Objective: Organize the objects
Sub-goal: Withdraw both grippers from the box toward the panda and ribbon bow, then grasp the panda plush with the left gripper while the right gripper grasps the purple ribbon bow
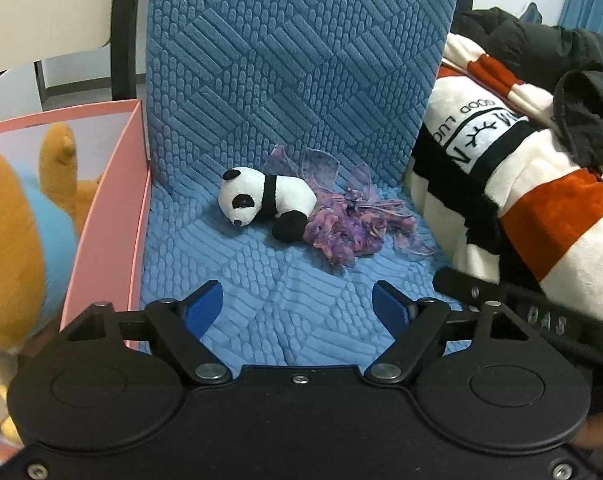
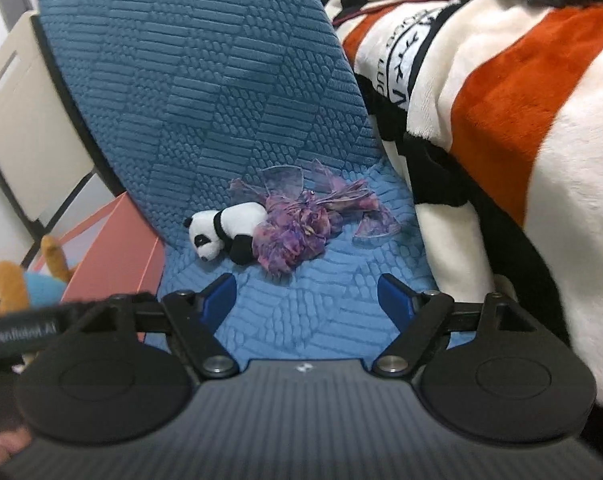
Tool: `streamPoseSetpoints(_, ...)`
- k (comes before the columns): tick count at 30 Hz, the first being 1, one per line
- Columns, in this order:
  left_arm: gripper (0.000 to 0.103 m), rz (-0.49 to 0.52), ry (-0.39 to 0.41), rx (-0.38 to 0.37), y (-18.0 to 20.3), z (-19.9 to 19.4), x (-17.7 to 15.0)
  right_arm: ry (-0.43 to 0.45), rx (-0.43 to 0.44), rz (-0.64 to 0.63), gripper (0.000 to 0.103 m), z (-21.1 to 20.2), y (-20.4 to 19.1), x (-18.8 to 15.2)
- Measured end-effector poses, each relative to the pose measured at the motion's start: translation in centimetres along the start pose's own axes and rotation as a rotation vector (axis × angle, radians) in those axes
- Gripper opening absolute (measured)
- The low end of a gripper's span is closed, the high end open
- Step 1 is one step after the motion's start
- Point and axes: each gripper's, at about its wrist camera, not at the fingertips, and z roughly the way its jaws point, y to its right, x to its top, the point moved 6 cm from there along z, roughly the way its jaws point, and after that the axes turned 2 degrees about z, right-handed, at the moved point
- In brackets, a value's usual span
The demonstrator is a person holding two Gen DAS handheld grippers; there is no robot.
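A small black-and-white plush panda (image 1: 267, 201) lies on its side on a blue textured seat cushion (image 1: 229, 280), touching a purple gauzy flower bundle (image 1: 349, 224) on its right. My left gripper (image 1: 297, 306) hovers over the cushion short of both, its blue pads wide apart with nothing between them. In the right wrist view the panda (image 2: 227, 230) and the purple bundle (image 2: 297, 228) lie just beyond my right gripper (image 2: 307, 300), which is also open and holds nothing.
A pink box (image 1: 113, 216) stands left of the cushion with an orange plush toy (image 1: 17, 216) in a blue top inside. A striped white, orange and black blanket (image 1: 533, 208) and a black coat (image 1: 581, 80) pile up on the right. The blue chair back (image 1: 301, 60) rises behind.
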Motion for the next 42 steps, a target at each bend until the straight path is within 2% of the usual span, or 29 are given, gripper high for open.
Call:
streamPoseSetpoints(1, 0.079, 0.008, -0.001, -0.001, 0.0, 0.3, 0.1, -0.003, 0.0, 0.015, 0.074, 0.6, 0.2, 0.3)
streamPoseSetpoints(6, 0.077, 0.017, -0.032, 0.028, -0.2, 2.5, 0.5, -0.028, -0.014, 0.025, 0.062, 3.7, -0.1, 1.5)
streamPoseSetpoints(9, 0.077, 0.001, -0.063, 0.005, -0.4, 3.9, 0.5, -0.038, -0.009, -0.001, 0.062, 5.4, -0.8, 2.4)
streamPoseSetpoints(12, 0.076, 0.018, -0.077, 0.026, -0.4, 5.1, 0.6, -0.039, -0.001, -0.015, 0.062, 7.1, -1.2, 3.2)
streamPoseSetpoints(15, 0.069, 0.012, -0.096, 0.024, -0.7, 6.4, 0.6, -0.028, 0.022, 0.008, 0.062, 8.7, -1.0, 4.0)
streamPoseSetpoints(20, 0.057, -0.012, -0.11, 0.031, -1.2, 8.6, 0.9, -0.058, 0.036, 0.07, 0.062, 11.6, -0.5, 4.9)
streamPoseSetpoints(23, 0.05, -0.02, -0.113, 0.024, -1.4, 10.1, 1.4, -0.089, 0.038, 0.043, 0.062, 13.0, -1.0, 4.9)
streamPoseSetpoints(25, 0.047, -0.027, -0.111, 0.019, -1.6, 11.0, 1.7, -0.124, 0.009, 0.004, 0.062, 14.2, -1.2, 4.7)
streamPoseSetpoints(34, 0.047, -0.025, -0.111, -0.007, -1.7, 14.0, 3.1, -0.208, -0.032, -0.087, 0.061, 16.8, -0.9, 4.2)
streamPoseSetpoints(38, 0.047, -0.013, -0.119, -0.021, -1.7, 15.1, 3.4, -0.21, -0.025, -0.109, 0.061, 17.1, -0.9, 4.3)
streamPoseSetpoints(40, 0.047, 0.001, -0.127, -0.035, -1.6, 15.6, 3.4, -0.211, -0.033, -0.119, 0.052, 17.1, -0.9, 4.4)
streamPoseSetpoints(42, 0.047, 0.0, -0.123, -0.045, -1.5, 16.0, 3.4, -0.21, -0.041, -0.125, 0.05, 17.0, -0.6, 4.4)
